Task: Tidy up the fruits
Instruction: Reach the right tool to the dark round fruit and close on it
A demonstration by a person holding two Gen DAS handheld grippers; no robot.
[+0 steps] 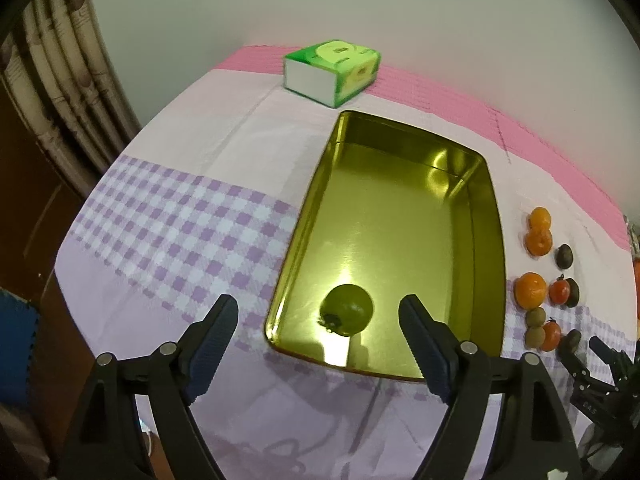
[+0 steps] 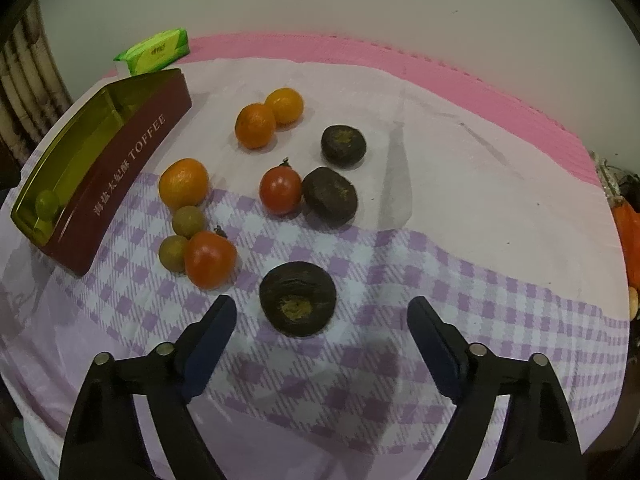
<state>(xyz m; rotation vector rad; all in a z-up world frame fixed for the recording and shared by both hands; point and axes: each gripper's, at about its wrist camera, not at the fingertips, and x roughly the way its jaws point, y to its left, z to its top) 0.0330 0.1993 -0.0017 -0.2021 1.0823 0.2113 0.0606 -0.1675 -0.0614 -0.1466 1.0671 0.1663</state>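
Observation:
A gold-lined toffee tin lies on the table, with a green fruit in its near end. My left gripper is open just above that fruit, its jaws either side of it and apart from it. In the right wrist view the tin is at the left. To its right lie three oranges, two red tomatoes, two small brown-green fruits and three dark brown fruits. My right gripper is open around the nearest dark fruit, not touching it.
A green tissue pack sits at the far edge, behind the tin. A checked purple and white cloth covers the table over a pink mat. Curtains hang at the left. Orange items lie at the table's right edge.

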